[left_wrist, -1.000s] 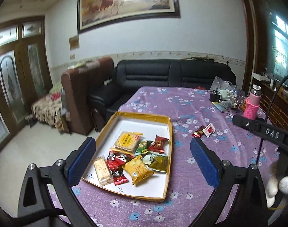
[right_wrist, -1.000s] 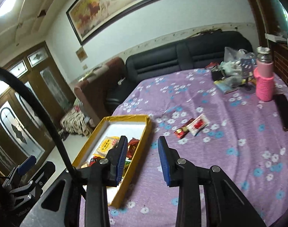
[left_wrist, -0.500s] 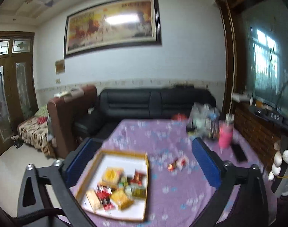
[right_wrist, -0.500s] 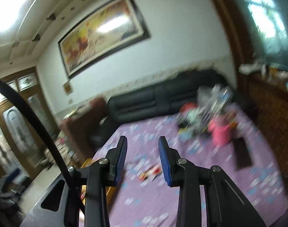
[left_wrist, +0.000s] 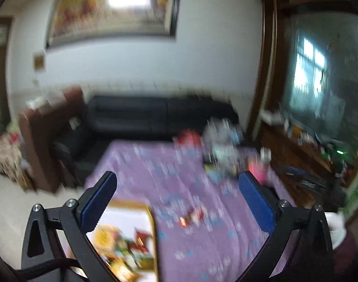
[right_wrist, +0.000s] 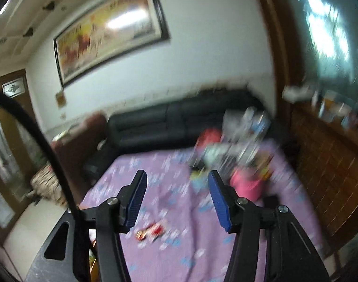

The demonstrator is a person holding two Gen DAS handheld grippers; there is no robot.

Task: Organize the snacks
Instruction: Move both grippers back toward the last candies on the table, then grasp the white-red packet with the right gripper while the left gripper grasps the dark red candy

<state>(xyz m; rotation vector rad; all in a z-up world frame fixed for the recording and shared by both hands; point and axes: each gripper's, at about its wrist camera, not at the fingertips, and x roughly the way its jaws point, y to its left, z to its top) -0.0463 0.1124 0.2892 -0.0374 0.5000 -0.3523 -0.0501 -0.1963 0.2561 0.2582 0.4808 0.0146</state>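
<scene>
Both views are blurred by motion. A yellow-rimmed tray (left_wrist: pixel 150 218) with several snack packets (left_wrist: pixel 122 246) lies on the purple flowered table at the lower left of the left wrist view. Two small red snack packets (left_wrist: pixel 190 216) lie loose on the cloth to its right; they also show in the right wrist view (right_wrist: pixel 153 231). My left gripper (left_wrist: pixel 176 202) is open and empty, high above the table. My right gripper (right_wrist: pixel 176 197) is open and empty, also raised above the table.
A pink bottle (right_wrist: pixel 244 183) and a pile of bags and clutter (right_wrist: pixel 240 136) stand at the table's far right. A black sofa (left_wrist: pixel 155 117) and a brown armchair (left_wrist: pixel 45 141) lie beyond the table. A wooden cabinet (right_wrist: pixel 331 176) runs along the right.
Both grippers have lifted and tilted up, away from the table. The right gripper's jaws have opened wider. The tray has slid toward the lower left of the left wrist view.
</scene>
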